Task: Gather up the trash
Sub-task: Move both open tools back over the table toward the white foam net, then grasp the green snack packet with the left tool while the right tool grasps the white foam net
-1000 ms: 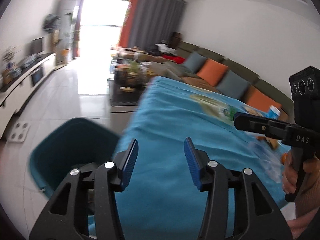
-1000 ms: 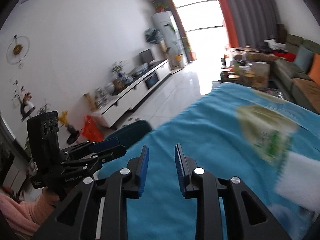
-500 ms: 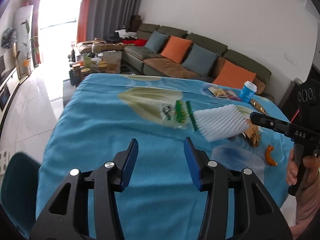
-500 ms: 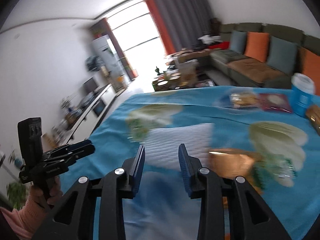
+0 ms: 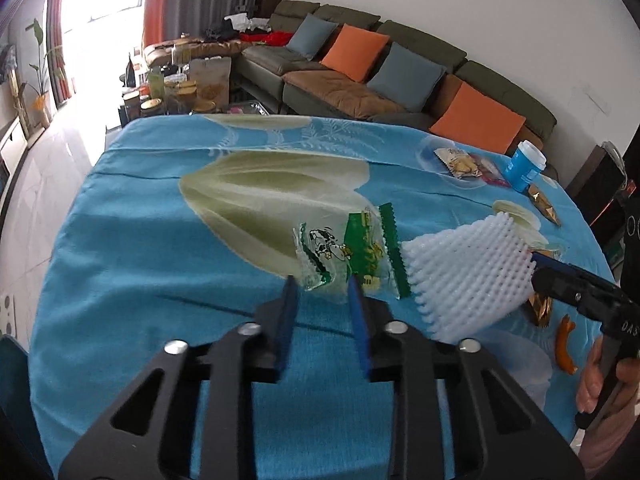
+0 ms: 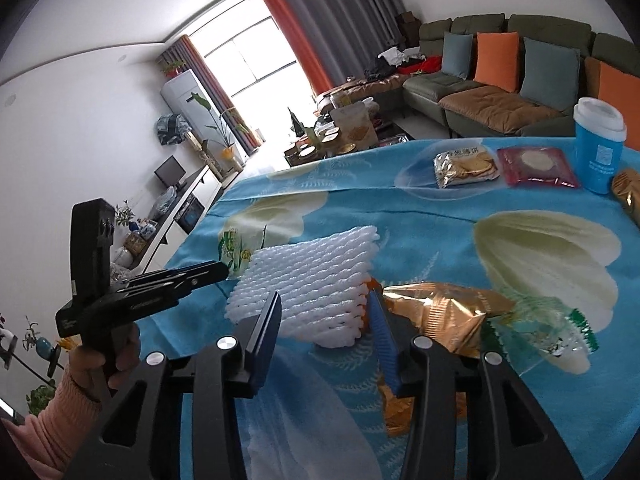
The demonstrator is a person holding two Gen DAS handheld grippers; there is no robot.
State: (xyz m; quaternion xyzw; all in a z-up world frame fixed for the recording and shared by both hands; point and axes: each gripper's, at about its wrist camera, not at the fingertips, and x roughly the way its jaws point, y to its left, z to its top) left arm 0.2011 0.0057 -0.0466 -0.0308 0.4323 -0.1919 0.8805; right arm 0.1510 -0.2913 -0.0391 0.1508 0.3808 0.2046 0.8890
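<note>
Left hand-held gripper is down low over the blue-clothed counter, jaws narrow and closing, with the near edge of the clear-and-green snack wrapper just at the fingertips. Whether the pads are biting film yet, I can't tell; it looks like they're only bracketing the corner.

Right hand-held gripper sits behind the white foam fruit net, jaws at a middling width and opening, the net's near end between them but not pinched.

The risks: that wrapper is thin and lies flat, so jaws closing this shallow could skid over it or catch only a sliver that slips out on the lift. The net is springy and light, so a nudge from one finger could push it into the gold foil wrapper lying against it, or the right jaws could take both at once.

Orientation: the wrapper's long axis runs left to right in the left wrist view, its green crimped end toward the net, almost touching it. The net's long axis continues that line, toward the right hand.
</note>
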